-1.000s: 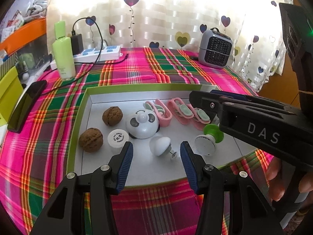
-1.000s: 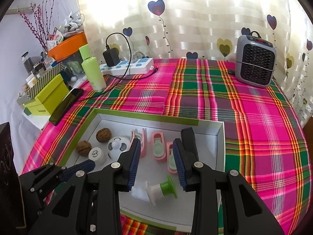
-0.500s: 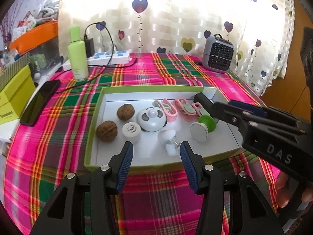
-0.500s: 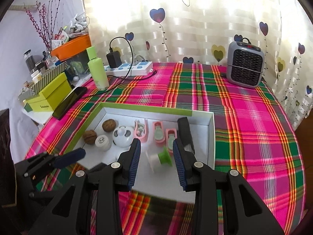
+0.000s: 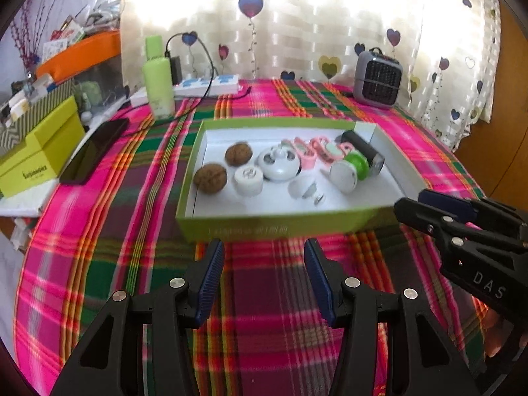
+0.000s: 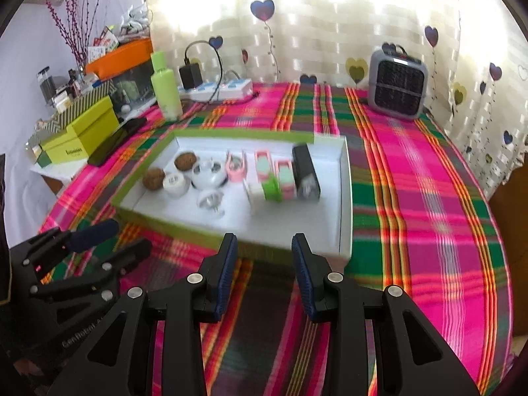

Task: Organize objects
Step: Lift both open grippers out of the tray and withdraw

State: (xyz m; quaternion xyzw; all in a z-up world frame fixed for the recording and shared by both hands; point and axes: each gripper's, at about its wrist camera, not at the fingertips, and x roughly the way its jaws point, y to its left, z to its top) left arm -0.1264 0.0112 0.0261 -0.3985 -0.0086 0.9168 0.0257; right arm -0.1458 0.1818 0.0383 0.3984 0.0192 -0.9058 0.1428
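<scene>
A green-walled box tray (image 5: pixel 264 228) with a white floor lies on the plaid cloth. It holds two walnuts (image 5: pixel 210 178), a white jar (image 5: pixel 248 181), a panda-faced bell (image 5: pixel 279 165), a white plug (image 5: pixel 302 188), a green-and-white roll (image 5: pixel 349 170), pink clips (image 5: pixel 308 151) and a black block (image 5: pixel 363 151). My left gripper (image 5: pixel 263 254) hangs open and empty over the cloth, just short of the tray's near wall. My right gripper (image 6: pixel 264 246) is likewise open and empty before the tray (image 6: pixel 345 198), right of the left one.
A green bottle (image 5: pixel 158 79), a power strip (image 5: pixel 211 85) with a cable and a small grey heater (image 5: pixel 378 82) stand at the back. A dark phone (image 5: pixel 94 150) and a yellow-green box (image 5: pixel 39 151) lie at the left. Heart-print curtains hang behind.
Both grippers have drawn back from over the tray to the cloth in front of it. The tray's contents lie as before, and neither gripper's jaws changed width.
</scene>
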